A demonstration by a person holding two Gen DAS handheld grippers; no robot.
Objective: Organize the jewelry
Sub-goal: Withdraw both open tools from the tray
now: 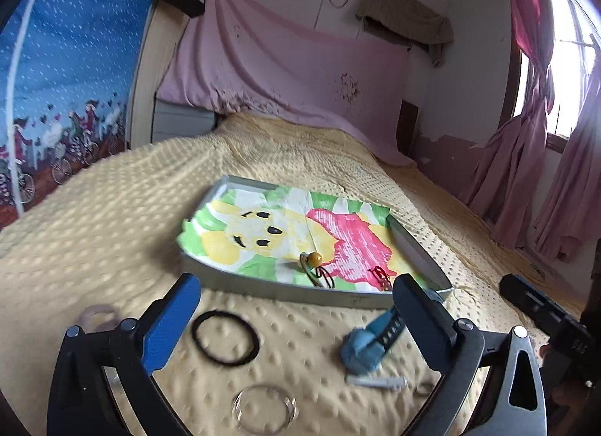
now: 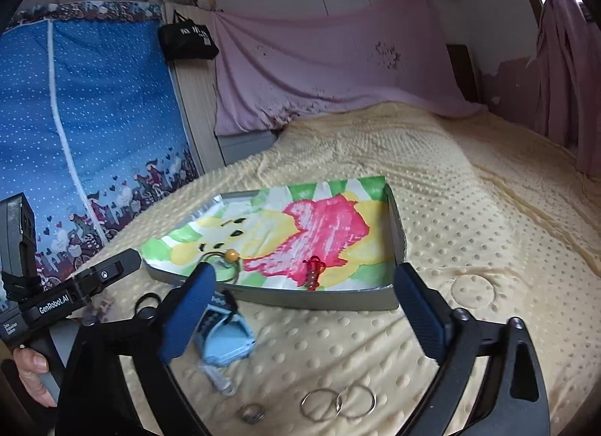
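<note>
Entry: we record a shallow grey rectangular tray [image 1: 330, 295], lined with a paper cartoon print in yellow, pink and green, lying on the dimpled pale-yellow bedspread [image 1: 112, 218] straight ahead of both tools. In the tray already, near its front wall: 1 dark cord hair tie with an amber bead [image 1: 314, 259] and 1 red beaded cord piece [image 2: 314, 271]. Loose on the bed, between the tray's front wall and us: 1 black elastic hair band [image 1: 224, 337], lying flat as a ring; 1 clear glass-like bangle [image 1: 264, 409], flat, nearer to us than the band; 1 light-blue watch with a patterned strap [image 2: 221, 338], its long axis running away from us toward the tray; 1 small white clip [image 1: 375, 382]; 2 thin silver rings [image 2: 338, 404] touching side by side; 1 chunkier silver ring [image 2: 251, 414]. The left gripper [image 1: 296, 308] has its blue-padded fingers spread wide with nothing between them; the right gripper [image 2: 306, 314] likewise, wide and empty. Relation that governs our next move, as we judge it: the black band and the clear bangle lie low between the left fingers, so the left hand is nearer to them; the 2 silver rings lie low between the right fingers, just beneath, so the right hand is nearer there. The watch sits between the 2 tools, beside the right tool's left finger.
</note>
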